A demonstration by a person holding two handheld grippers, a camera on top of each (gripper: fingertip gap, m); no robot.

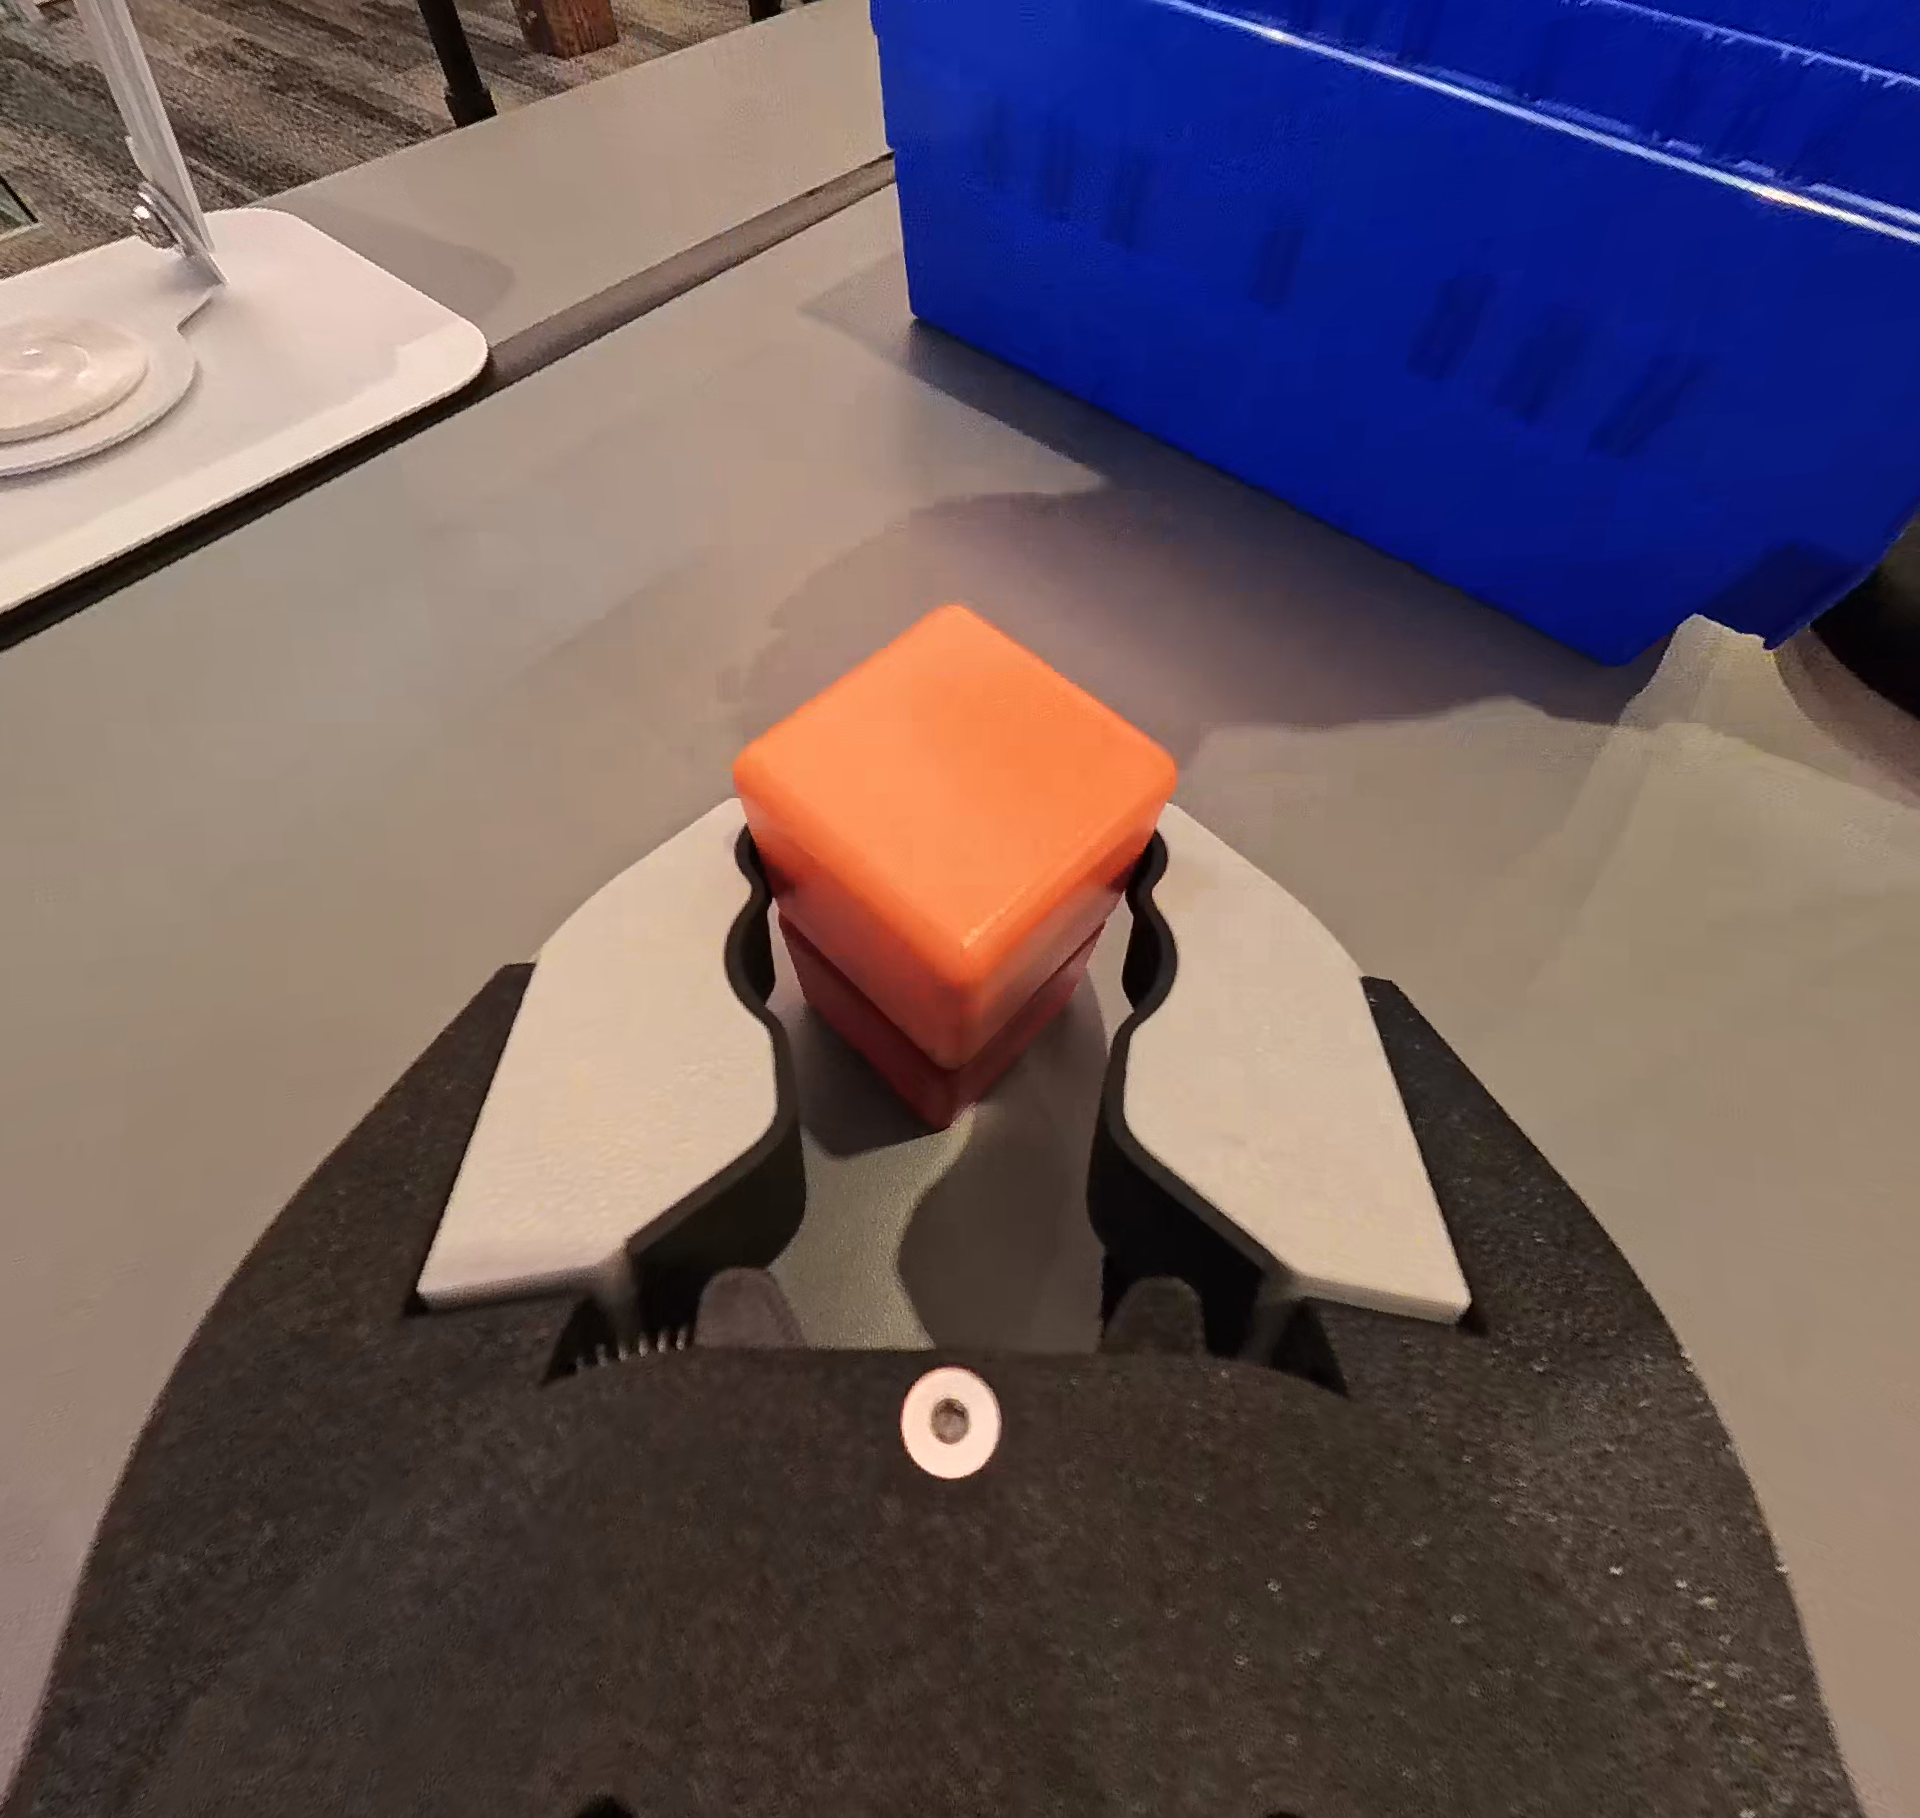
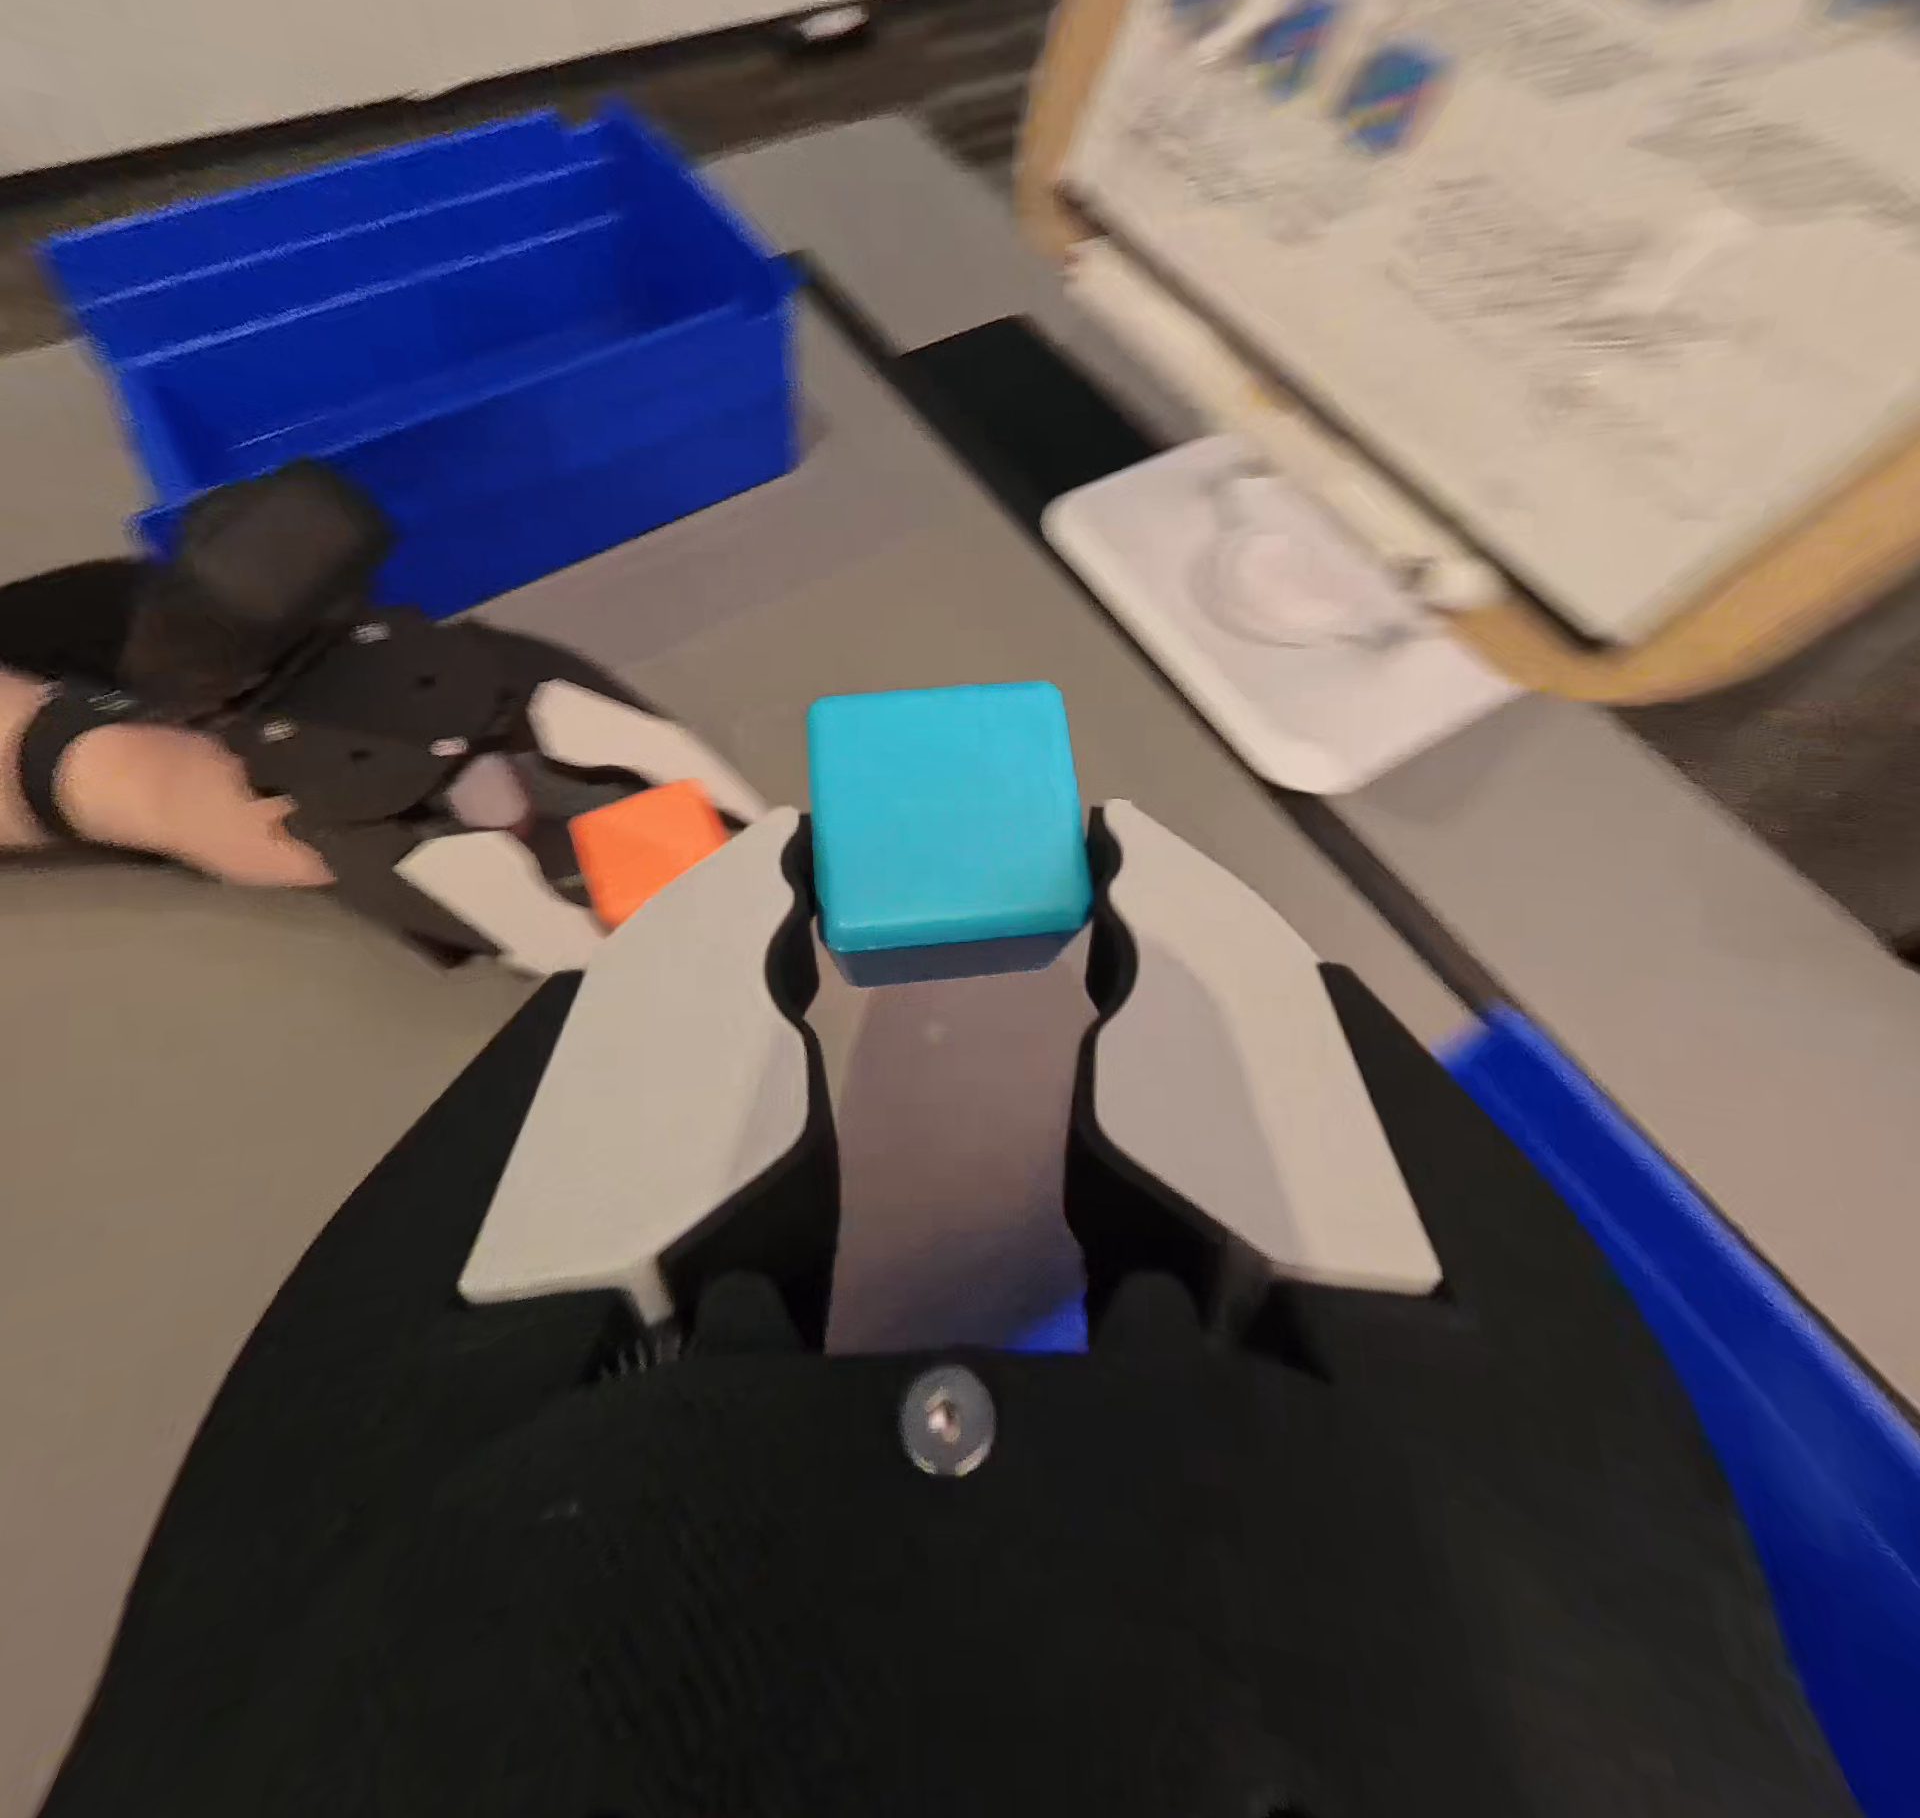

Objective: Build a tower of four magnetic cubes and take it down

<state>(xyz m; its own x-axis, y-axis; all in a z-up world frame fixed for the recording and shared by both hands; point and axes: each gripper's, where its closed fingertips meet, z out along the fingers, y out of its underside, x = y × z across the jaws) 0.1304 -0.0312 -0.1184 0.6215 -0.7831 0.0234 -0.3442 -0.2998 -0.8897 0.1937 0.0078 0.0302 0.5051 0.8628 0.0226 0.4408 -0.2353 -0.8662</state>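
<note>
In the left wrist view, an orange cube sits on top of a red cube that stands on the grey table. My left gripper is shut on the orange cube, its pads on both sides. In the right wrist view, my right gripper is shut on a teal cube, with a dark blue cube showing as a strip stuck under it, held above the table. The left gripper and the orange cube show to the left, close to the right gripper's left finger.
A blue bin stands behind the stack, also in the right wrist view. A second blue bin's edge is at the lower right. A white stand base and a framed board are beyond. A person's hand holds the left gripper. Across from one pair of fingers to the other is roughly 20 centimetres.
</note>
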